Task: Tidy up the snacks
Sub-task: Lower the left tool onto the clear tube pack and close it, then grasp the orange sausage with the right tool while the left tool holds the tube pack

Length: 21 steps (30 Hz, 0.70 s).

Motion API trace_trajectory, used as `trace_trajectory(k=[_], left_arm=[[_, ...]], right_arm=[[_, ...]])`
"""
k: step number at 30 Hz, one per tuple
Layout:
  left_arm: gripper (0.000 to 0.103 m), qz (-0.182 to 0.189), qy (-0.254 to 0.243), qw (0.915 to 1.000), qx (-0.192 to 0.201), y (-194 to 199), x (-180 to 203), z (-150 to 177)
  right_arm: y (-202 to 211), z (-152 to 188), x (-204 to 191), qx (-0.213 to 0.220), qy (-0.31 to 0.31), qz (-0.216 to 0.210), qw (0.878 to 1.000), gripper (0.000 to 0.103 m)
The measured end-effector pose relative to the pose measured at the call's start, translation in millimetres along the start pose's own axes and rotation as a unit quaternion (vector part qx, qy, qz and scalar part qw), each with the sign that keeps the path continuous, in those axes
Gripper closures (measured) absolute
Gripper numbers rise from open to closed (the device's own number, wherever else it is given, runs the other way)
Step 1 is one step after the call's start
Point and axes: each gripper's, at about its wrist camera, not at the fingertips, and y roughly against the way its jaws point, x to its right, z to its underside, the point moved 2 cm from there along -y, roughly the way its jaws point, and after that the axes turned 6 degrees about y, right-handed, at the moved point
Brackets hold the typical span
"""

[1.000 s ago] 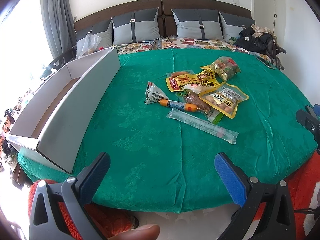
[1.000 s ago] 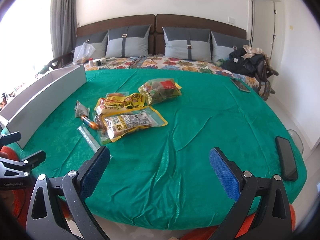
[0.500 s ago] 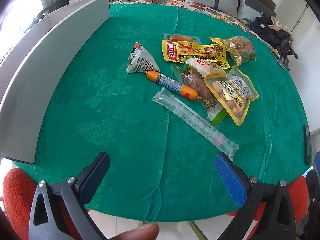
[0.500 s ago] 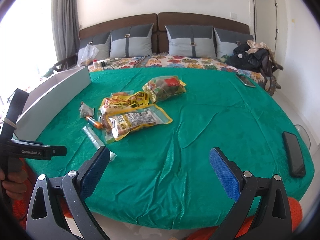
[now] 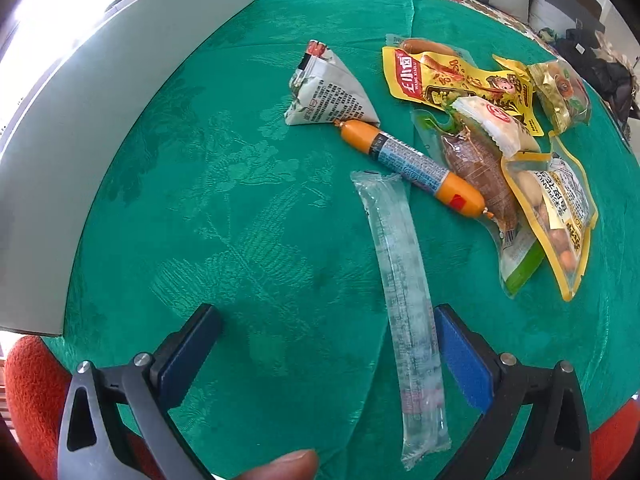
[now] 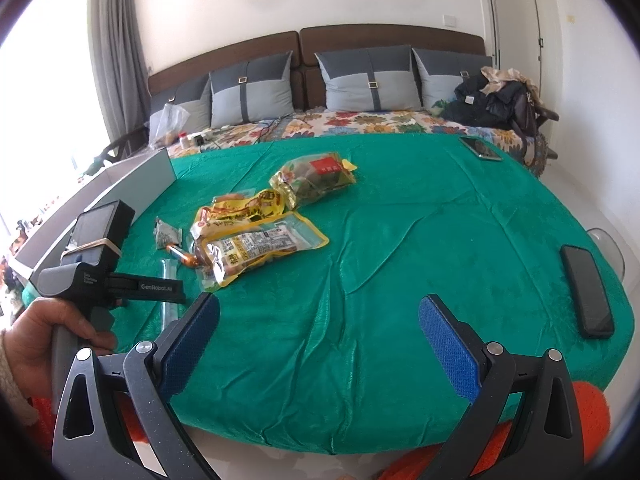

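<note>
A pile of snacks lies on the green tablecloth (image 5: pixel 240 220). In the left wrist view I see a long clear tube packet (image 5: pixel 404 280), an orange sausage stick (image 5: pixel 412 168), a triangular white packet (image 5: pixel 328 96), a yellow pouch (image 5: pixel 452 76) and a peanut pouch (image 5: pixel 560 208). My left gripper (image 5: pixel 326 332) is open low over the cloth, and the clear packet's near end lies just inside its right finger (image 5: pixel 460 360). My right gripper (image 6: pixel 320 320) is open above bare cloth, well short of the snack pile (image 6: pixel 256 240).
A long white open box (image 5: pixel 100 100) stands along the table's left side. One dark phone (image 6: pixel 586 296) lies at the right edge, another phone (image 6: pixel 480 148) at the far edge. A hand (image 6: pixel 48 332) holds the left gripper's body (image 6: pixel 100 276). A bed with cushions stands behind.
My left gripper has swung down and forward toward the table, so the clear packet now reaches between its fingers. The right gripper has hardly moved.
</note>
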Motion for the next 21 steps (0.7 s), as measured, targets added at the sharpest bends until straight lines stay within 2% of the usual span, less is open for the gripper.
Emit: trace_trajectory(k=[3, 7, 10, 12, 13, 14, 15, 16, 17, 21], left_arm=[[0.000, 0.002, -0.006, 1.0000, 0.004, -2, -14, -3], [0.000, 0.017, -0.048, 0.9986, 0.015, -4, -14, -7], [0.000, 0.025, -0.081, 0.9964, -0.007, -5, -11, -16], [0.004, 0.032, -0.098, 0.9946, -0.013, 0, -13, -15], [0.016, 0.038, -0.103, 0.9939, -0.001, 4, -15, -15], [0.036, 0.042, -0.112, 0.9928, 0.012, 10, -17, -10], [0.047, 0.047, -0.120, 0.9914, 0.022, 18, -17, -4], [0.074, 0.053, -0.129, 0.9899, 0.027, 22, -18, -1], [0.084, 0.053, -0.135, 0.9891, 0.028, 25, -21, 2], [0.085, 0.075, -0.102, 0.9914, 0.031, 25, -46, -3]], right_arm=[[-8, 1, 8, -0.015, -0.023, -0.002, 1.000, 0.002], [-8, 3, 12, -0.018, -0.029, 0.000, 0.999, 0.002], [-4, 3, 14, -0.013, -0.028, 0.005, 1.000, 0.002], [-3, 4, 14, -0.013, -0.029, 0.007, 0.999, 0.002], [-3, 4, 14, -0.014, -0.029, 0.007, 0.999, 0.002], [-3, 5, 14, -0.015, -0.028, 0.008, 0.999, 0.002], [-3, 4, 14, -0.017, -0.026, 0.008, 0.999, 0.002], [-4, 4, 13, -0.018, -0.024, 0.009, 1.000, 0.002], [-4, 5, 12, -0.020, -0.022, 0.009, 1.000, 0.002], [-10, 8, 4, -0.036, -0.012, -0.009, 0.999, 0.002]])
